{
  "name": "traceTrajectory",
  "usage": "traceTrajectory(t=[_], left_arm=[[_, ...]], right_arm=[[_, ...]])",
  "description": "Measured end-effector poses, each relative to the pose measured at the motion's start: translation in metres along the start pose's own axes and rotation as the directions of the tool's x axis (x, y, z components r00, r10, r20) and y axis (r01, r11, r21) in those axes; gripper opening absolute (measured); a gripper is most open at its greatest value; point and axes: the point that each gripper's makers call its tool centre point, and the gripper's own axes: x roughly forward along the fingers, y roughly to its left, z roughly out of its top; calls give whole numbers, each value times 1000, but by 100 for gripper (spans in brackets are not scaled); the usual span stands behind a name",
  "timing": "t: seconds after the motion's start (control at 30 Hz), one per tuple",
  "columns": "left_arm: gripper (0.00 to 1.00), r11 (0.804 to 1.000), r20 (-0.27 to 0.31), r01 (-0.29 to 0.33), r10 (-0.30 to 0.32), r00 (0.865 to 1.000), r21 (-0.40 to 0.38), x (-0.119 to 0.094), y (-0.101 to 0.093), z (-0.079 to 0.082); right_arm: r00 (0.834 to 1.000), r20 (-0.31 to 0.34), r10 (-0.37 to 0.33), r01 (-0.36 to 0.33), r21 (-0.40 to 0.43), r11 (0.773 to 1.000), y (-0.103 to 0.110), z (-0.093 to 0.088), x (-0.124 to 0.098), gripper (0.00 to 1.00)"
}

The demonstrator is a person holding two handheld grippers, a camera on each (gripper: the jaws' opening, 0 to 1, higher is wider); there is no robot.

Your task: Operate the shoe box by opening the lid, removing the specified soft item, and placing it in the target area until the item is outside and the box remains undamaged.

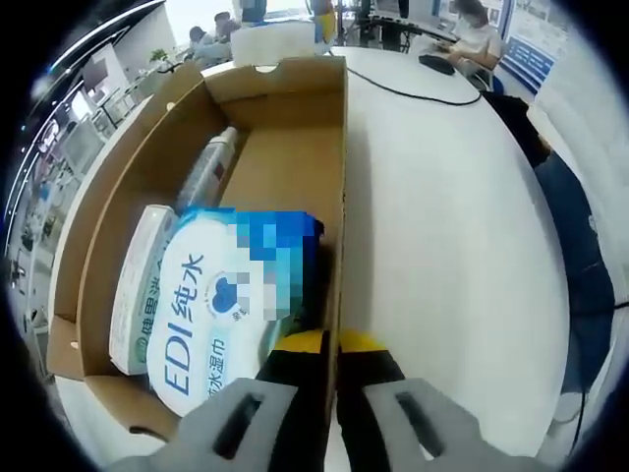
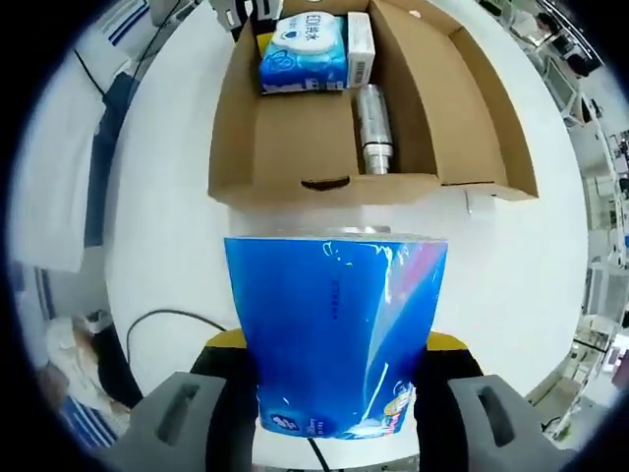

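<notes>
In the right gripper view, a blue plastic pack of tissues [image 2: 339, 329] was seen held upright between the two jaws of the right gripper [image 2: 334, 393], which rose at the bottom of the frame. The jaws were pressed against the pack's left and right sides, and the pack filled the gap between them, its top edge reaching the centre of the frame. The pack was outside the cardboard box [image 2: 295, 147], which lay open in the upper part of the frame on a white table [image 2: 167, 246]. Inside the box, a blue and white wet-wipes pack [image 2: 303, 51] was seen at the top, a slim white box [image 2: 361, 39] just beside it on the right, and a silvery bottle [image 2: 372, 128] lying lengthwise below them. A black cable [image 2: 162, 317] was seen on the table at lower left.

In the left gripper view, the left gripper [image 1: 332, 369] was seen at the bottom centre, its yellow-tipped jaws closed together on the right-hand wall of the cardboard box [image 1: 344, 177], one jaw inside and one outside. The wet-wipes pack [image 1: 226, 305] lay inside the box just left of the jaws, with the slim white box [image 1: 138, 295] beside it and the bottle [image 1: 211, 167] further up. The white table [image 1: 442, 246] spread to the right, and seated people [image 1: 477, 39] were seen at the top.
</notes>
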Motion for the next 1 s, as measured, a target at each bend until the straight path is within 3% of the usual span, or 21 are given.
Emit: traceTrajectory(t=[0.63, 1.0], left_arm=[[1, 1000, -7, 0, 0, 1000, 3, 0, 0, 0], [1, 1000, -8, 0, 0, 1000, 0, 1, 0, 0]], right_arm=[[1000, 8, 22, -22, 3, 1000, 1, 4, 26, 62], [999, -23, 48, -49, -19, 999, 1, 2, 38, 63]])
